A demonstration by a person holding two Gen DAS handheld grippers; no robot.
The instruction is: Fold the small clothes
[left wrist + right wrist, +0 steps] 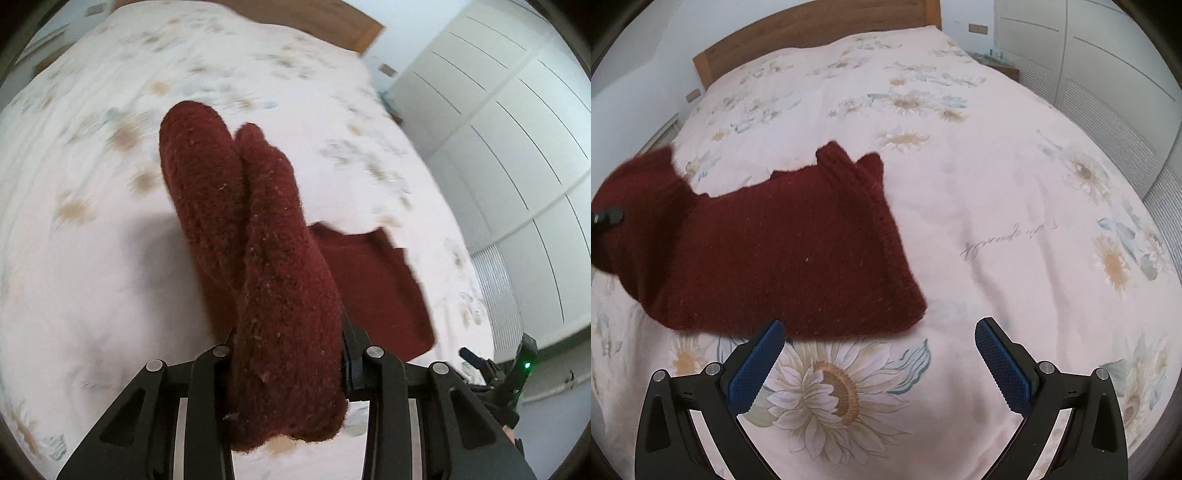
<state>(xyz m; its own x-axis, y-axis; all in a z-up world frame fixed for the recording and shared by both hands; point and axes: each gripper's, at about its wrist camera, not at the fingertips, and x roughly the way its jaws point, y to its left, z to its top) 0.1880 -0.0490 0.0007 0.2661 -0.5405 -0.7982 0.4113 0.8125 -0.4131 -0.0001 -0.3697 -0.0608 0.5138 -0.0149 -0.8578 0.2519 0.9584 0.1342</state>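
Observation:
A dark red knitted sweater lies on the flowered bed cover. My left gripper is shut on a thick, doubled-up part of the knit, lifted off the bed and hiding the fingertips. The rest of the sweater lies flat below to the right. In the right wrist view the lifted part is a blur at the far left. My right gripper hangs open just in front of the sweater's near edge, with nothing between its blue pads.
A wooden headboard closes the far end of the bed. White wardrobe doors stand along the right side, with a small nightstand by the headboard. Bare bed cover spreads to the right of the sweater.

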